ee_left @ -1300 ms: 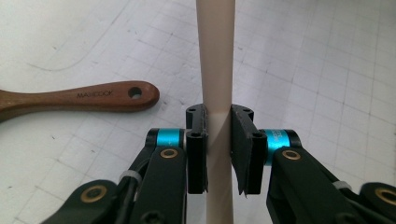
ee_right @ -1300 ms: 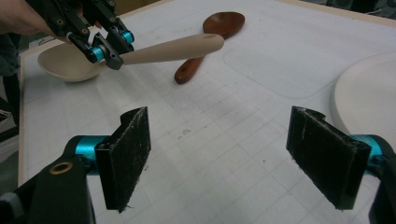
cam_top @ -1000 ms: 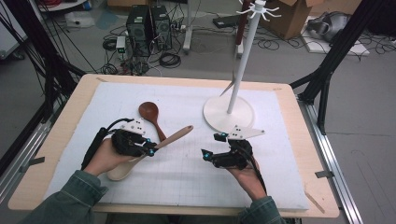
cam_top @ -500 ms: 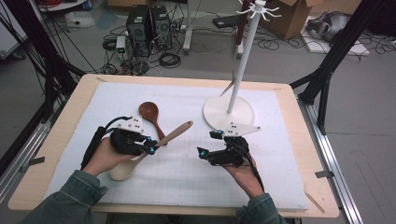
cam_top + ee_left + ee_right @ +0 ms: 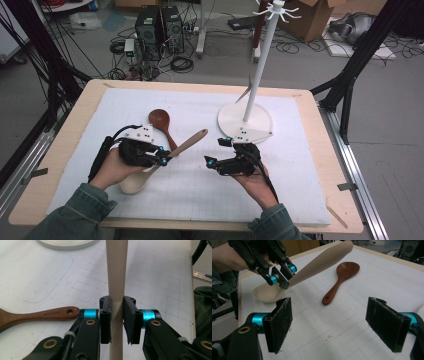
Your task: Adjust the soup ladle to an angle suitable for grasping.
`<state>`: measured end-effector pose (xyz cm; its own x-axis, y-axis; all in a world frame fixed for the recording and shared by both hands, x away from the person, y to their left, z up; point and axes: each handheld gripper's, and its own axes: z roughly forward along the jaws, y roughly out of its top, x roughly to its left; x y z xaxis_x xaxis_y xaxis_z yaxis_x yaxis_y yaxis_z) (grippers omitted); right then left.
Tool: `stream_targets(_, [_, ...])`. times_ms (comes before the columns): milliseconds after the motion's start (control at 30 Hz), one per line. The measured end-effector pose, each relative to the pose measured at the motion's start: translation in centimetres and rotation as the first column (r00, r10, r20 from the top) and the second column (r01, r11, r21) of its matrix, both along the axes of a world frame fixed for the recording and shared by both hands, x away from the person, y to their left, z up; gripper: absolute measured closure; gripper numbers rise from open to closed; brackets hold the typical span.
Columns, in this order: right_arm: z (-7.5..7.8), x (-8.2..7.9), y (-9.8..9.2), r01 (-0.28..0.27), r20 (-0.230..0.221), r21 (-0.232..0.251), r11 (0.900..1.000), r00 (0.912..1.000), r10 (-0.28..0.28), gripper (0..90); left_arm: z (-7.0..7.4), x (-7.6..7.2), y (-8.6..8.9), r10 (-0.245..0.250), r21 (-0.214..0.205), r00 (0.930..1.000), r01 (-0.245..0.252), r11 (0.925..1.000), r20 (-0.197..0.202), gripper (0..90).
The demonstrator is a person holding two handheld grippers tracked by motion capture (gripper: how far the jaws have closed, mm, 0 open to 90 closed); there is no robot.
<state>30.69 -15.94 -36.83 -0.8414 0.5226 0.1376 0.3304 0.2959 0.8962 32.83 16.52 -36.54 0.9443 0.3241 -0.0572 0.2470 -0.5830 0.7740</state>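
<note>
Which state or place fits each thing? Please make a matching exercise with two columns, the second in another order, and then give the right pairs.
Things:
1. pale wooden spoon
2. dark wooden spoon
3. left hand-held gripper
4. right hand-held gripper

States or places:
A. open, with nothing between its jaws
B. lying flat on the white mat
C. shut on a handle
D. bowl on the mat, handle raised at a slant

Pairs: 1-D, 2-B, 3-C, 4-A

the dark wooden spoon (image 5: pixel 37 315) handle reads "maxcook" (small, faint lettering).
</note>
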Motion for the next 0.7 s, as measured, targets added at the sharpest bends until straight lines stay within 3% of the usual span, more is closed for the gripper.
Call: stream_targets(700, [0.6,0.2,1.5,-0.008,-0.006,0.016,0.9998,0.9999,0.008,24.3,0.6,-0.4,-0.7,-0.022,-0.035,0.9995,0.023,0.9991,0.024,76.5])
